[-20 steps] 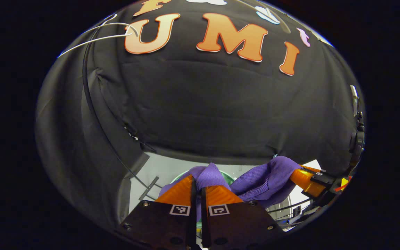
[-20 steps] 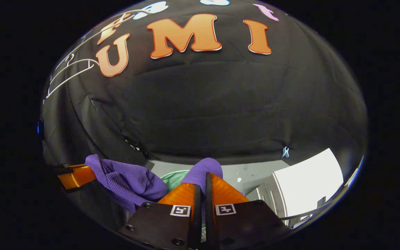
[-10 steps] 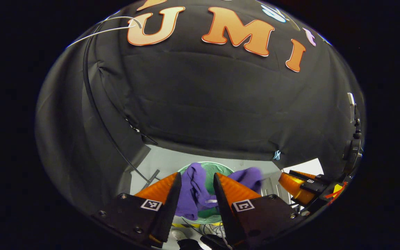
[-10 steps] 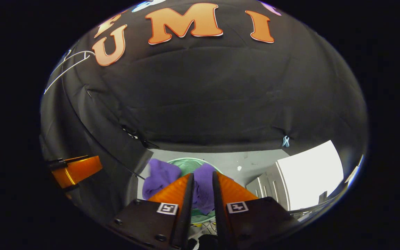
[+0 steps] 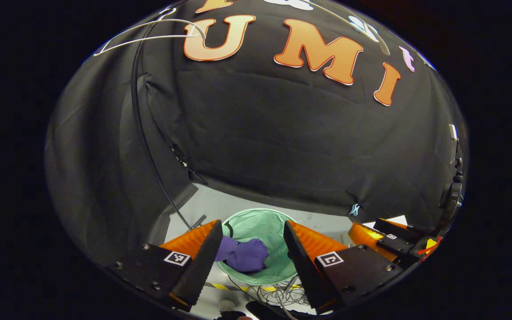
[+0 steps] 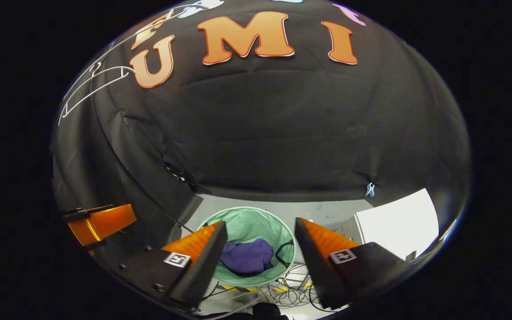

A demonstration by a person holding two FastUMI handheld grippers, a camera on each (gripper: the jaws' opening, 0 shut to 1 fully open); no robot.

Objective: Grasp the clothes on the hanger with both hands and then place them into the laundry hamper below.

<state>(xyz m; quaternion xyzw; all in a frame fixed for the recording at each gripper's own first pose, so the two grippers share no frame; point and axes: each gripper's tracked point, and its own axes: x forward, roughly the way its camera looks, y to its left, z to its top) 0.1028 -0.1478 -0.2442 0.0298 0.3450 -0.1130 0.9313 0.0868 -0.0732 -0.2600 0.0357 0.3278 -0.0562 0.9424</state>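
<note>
The purple garment [image 5: 242, 255] lies crumpled at the bottom of the round green mesh hamper [image 5: 262, 222] on the floor, also seen as the purple garment [image 6: 247, 258] inside the hamper [image 6: 249, 220] in the right gripper view. My left gripper [image 5: 251, 231] hangs above the hamper, open, nothing between its orange fingers. My right gripper [image 6: 260, 231] is likewise open and empty over the hamper. The right gripper [image 5: 382, 235] also appears at the lower right of the left gripper view, and the left gripper [image 6: 100, 222] at the left of the right gripper view. A bare white wire hanger [image 5: 149, 35] hangs high on the left.
A black cable [image 5: 142, 146] runs down the cloth wall. Loose cables [image 6: 282, 291] and yellow-black tape lie on the floor by the hamper. A white cabinet [image 6: 394, 226] stands to the right. A small blue clip [image 6: 370, 190] pins the cloth's lower edge.
Both grippers went from shut on the purple garment to wide open. The garment dropped from between them into the hamper, where it now rests.
</note>
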